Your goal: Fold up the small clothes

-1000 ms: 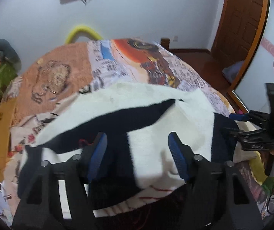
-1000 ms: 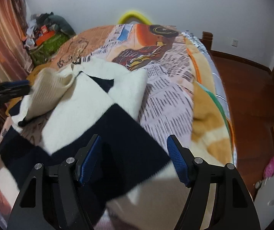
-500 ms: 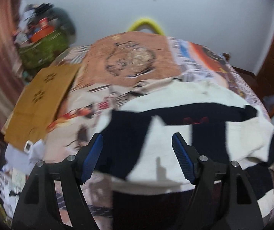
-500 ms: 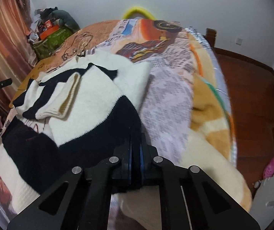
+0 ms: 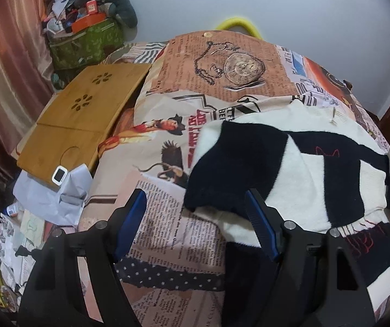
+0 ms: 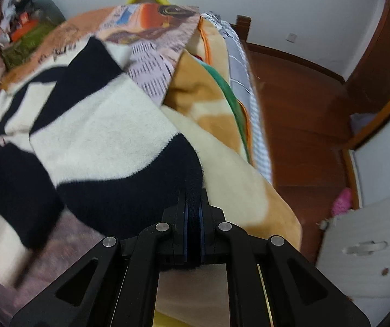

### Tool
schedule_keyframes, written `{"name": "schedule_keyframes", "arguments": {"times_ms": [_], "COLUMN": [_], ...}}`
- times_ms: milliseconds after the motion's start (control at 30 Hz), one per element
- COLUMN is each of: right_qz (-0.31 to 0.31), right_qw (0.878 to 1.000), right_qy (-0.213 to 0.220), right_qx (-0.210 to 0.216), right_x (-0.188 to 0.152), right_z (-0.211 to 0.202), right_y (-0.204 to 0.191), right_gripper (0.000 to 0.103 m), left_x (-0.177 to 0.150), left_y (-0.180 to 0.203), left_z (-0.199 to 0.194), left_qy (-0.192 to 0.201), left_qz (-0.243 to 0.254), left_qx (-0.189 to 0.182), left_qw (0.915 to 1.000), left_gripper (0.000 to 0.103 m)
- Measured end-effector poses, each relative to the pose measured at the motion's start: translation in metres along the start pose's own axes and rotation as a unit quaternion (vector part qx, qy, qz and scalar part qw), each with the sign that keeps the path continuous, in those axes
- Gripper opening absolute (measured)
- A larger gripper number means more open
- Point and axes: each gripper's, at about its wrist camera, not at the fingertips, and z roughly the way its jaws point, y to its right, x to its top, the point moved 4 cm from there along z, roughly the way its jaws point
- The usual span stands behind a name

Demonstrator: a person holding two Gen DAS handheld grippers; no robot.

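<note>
The black and white sweater (image 5: 298,169) lies on the bed (image 5: 167,231), its dark corner just right of the wide, empty left claw (image 5: 195,223), while the right claw (image 6: 192,212) pinches its other edge.

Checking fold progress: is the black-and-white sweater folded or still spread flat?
Partly folded: the sweater has a sleeve laid over its body, and the right tool pinches a black edge.
</note>
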Motion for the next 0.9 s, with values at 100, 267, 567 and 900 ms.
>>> {"name": "schedule_keyframes", "arguments": {"times_ms": [100,267,567,900], "right_qz": [0.001,-0.027,-0.100,-0.044], "right_qw": [1.000,0.995,0.980,0.986], "right_qy": [0.023,0.095,0.107,0.035], "right_qx": [-0.008,0.026,0.136,0.154], "right_x": [0.003,0.035,0.100,0.107], "right_z": [-0.022,-0.060,-0.015,0.059], "right_y": [-0.008,-0.051,-0.166,-0.181], "right_gripper": [0.013,0.035,0.042,0.029], "left_x": [-0.004,-0.011,-0.039,-0.066], "left_y": [-0.006,-0.009,0.002,0.022], "left_z": [0.001,0.003,0.023,0.044], "left_qy": [-0.004,-0.005,-0.045,-0.083], "left_qz": [-0.010,-0.015,-0.009,0.030], "left_qx": [-0.010,-0.023,-0.050,-0.049], "left_qw": [0.9999,0.9996,0.9977,0.9949], "left_gripper": [0.074,0.076,0.076,0.076]}}
